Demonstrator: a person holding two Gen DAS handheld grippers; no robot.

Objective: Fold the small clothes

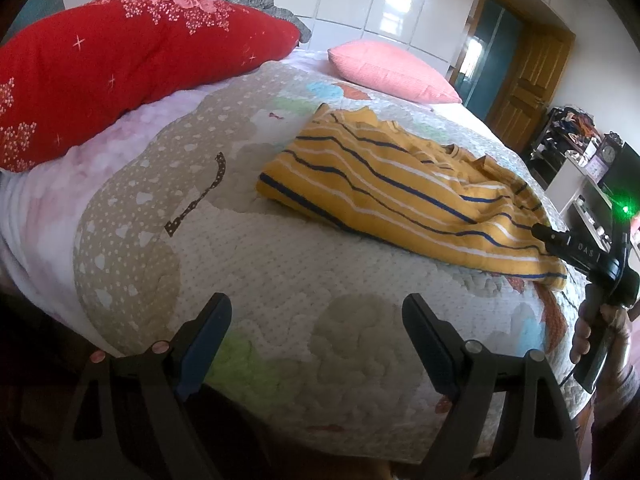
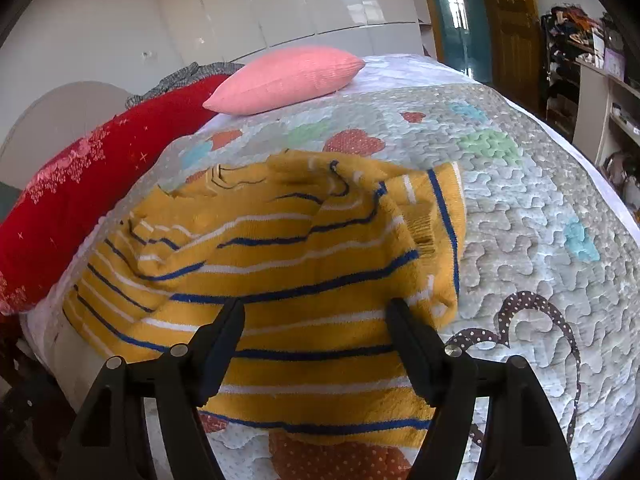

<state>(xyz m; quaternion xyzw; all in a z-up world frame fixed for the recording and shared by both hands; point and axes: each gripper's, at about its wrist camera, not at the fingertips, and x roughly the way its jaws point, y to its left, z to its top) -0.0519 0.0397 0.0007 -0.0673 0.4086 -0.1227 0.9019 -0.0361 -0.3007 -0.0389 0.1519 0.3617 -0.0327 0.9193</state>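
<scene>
Right claw (image 2: pixel 316 344) spread wide, poised over striped yellow shirt (image 2: pixel 280 280) rumpled on bed quilt (image 2: pixel 540 208), apparently ready to pinch hem. Left claw (image 1: pixel 316 344) open, empty; shirt ahead-right.

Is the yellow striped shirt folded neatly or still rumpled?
Rumpled: the yellow striped shirt lies bunched on the quilt, one sleeve flopped over, wrinkles across it.

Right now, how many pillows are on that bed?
2: a big red pillow along the far side, and a small pink pillow beside its end. More may be hidden behind them.
</scene>
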